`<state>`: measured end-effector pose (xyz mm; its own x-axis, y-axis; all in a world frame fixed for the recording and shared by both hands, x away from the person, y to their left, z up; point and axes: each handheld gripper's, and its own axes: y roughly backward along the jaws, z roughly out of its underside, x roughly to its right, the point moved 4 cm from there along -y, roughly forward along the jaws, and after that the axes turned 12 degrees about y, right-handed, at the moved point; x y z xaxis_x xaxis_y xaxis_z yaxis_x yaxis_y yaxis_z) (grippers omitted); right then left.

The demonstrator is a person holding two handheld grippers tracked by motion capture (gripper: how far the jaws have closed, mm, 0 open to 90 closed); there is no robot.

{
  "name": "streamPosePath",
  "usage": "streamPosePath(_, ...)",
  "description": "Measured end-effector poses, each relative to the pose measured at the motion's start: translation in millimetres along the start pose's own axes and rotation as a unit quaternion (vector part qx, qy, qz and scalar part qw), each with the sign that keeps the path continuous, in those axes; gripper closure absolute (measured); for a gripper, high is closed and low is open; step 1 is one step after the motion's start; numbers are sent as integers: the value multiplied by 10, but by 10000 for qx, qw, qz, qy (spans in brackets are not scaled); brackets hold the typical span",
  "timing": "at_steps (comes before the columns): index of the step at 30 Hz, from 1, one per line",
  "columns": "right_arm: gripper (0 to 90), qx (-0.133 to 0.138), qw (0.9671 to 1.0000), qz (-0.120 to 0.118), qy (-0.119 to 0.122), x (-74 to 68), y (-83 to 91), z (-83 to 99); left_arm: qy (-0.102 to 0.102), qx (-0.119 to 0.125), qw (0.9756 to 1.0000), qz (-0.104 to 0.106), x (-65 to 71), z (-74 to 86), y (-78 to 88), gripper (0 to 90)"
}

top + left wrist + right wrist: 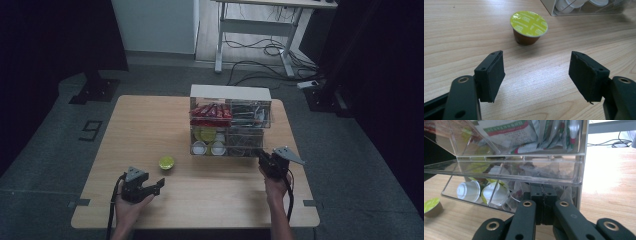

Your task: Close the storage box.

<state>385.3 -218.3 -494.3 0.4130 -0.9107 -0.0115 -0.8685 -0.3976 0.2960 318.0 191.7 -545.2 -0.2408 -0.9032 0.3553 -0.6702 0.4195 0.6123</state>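
From the high view, I have the left gripper [159, 185] low over the table [150, 125], its jaws apart, with the green-lidded coffee capsule [166, 162] lying just ahead of it and a little to its right. My right gripper [262, 159] is pushed up against the front lower right corner of the clear acrylic organiser [230, 127], which holds red sachets [211, 111] up top and more capsules below.

In the left gripper view, the two pads stand wide apart with nothing between them; the capsule [528, 27] sits upright straight ahead, clear of both pads [492, 75], its lid tilted slightly toward me.

In the right gripper view, the jaws are pressed together with nothing in them, tips right at the organiser's [524, 170] bottom compartment, where white capsules [469, 190] lie to the left of the tool; whether the tips touch the wall I cannot tell.

I judge the step in hand is the approach to the loose capsule. Next I need to ease the left gripper forward until the pads straddle the cup body, then close gently below the lid rim so the foil is not crushed.
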Motion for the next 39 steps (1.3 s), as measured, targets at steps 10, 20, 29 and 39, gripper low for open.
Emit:
streamPosePath(10, 895, -141, 9999, 19, 12, 4, 32, 87, -22, -56, 10000, 26, 21, 18, -16, 288)
streamPosePath(20, 894, -274, 9996, 38, 49, -1, 44, 171, -33, -110, 9999, 27, 17, 25, -16, 288)
streamPosePath(29, 893, -390, 9992, 0, 51, -10, 42, 232, -51, -154, 9999, -2, 8, 29, -24, 287)
streamPosePath(39, 877, -520, 9986, -45, -6, -29, 40, 290, -60, -223, 9997, -9, 2, 33, -27, 286)
